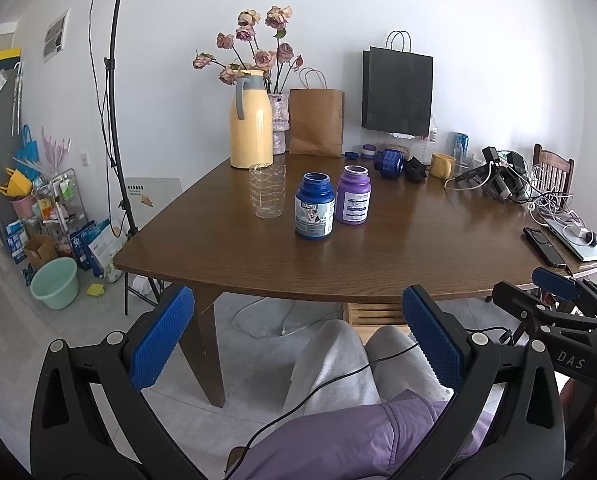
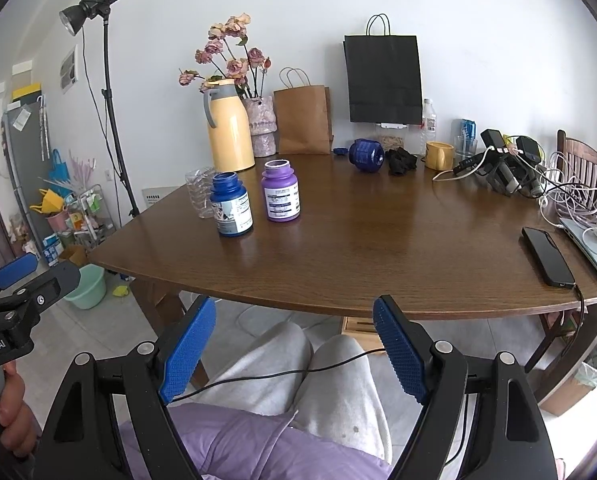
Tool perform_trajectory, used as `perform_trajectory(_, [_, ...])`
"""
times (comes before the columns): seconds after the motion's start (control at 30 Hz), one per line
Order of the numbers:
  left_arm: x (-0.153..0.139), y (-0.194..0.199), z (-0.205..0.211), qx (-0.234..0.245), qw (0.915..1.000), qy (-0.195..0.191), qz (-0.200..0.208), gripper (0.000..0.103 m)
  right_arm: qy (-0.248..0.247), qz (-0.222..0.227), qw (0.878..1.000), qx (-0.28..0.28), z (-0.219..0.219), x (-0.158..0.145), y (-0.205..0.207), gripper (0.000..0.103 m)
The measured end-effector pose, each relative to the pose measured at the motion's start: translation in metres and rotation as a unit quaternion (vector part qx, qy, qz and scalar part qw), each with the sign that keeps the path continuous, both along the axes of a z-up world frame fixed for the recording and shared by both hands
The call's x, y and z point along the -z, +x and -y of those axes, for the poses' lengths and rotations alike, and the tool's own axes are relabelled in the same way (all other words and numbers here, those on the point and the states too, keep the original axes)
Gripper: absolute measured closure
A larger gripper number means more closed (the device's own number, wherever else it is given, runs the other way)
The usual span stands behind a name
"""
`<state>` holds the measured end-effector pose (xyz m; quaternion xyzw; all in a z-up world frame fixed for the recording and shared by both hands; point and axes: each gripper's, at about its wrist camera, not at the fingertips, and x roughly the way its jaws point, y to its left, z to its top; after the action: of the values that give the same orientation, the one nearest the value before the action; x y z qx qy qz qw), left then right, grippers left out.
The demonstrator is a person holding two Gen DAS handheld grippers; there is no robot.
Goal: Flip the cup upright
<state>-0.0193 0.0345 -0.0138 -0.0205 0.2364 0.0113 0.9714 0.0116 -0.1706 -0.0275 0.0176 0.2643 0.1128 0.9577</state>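
Hovering off the near edge of the table point(image 1: 378, 248), I hold both tools over my lap, short of the wood and touching nothing. My left gripper point(image 1: 297, 300) has its jaws spread wide with nothing between the blue pads, and my right gripper point(image 2: 295, 304) is released and bare in the same way.

Ahead of both stands a tall yellow jug point(image 1: 250, 124), near the far edge on the left side. In front of it, about mid-table, a blue bottle point(image 1: 314, 210) and a purple bottle point(image 1: 353, 199) stand side by side, mouths up.

The cup point(image 1: 267, 191) is the clear ribbed one, just left of the blue bottle and apart from it, toward the table's left edge. It stands on end with its long axis vertical. I cannot tell through the clear wall which end is the mouth.

From my left jaws it lies ahead and slightly left of centre. From my right jaws it sits far off to the left, partly hidden behind the blue bottle. I judge the left hand the nearer, with a clear way in from the left edge. A grip across the wall, then a half turn, would be the move.
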Motion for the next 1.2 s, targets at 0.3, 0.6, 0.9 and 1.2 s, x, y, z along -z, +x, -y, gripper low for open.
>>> perform_trajectory(0.3, [0.0001,-0.0001,0.0011,0.000,1.0000,0.001,0.000,0.000,0.001,-0.001,1.000,0.002,0.0008,0.0004,-0.0012,0.019])
perform_trajectory(0.6, [-0.0003,0.0002,0.0009,0.004,1.0000,0.002,0.001,0.000,0.001,-0.001,1.000,0.002,0.0009,0.0003,-0.0013,0.019])
perform_trajectory(0.9, [0.0007,0.0004,0.0021,0.003,1.0000,0.002,-0.004,0.000,0.002,-0.001,1.000,0.002,0.0011,0.0005,-0.0013,0.019])
perform_trajectory(1.2, [0.0010,0.0003,0.0018,0.004,1.0000,0.001,-0.004,0.000,0.002,-0.001,1.000,0.002,0.0012,0.0004,-0.0012,0.019])
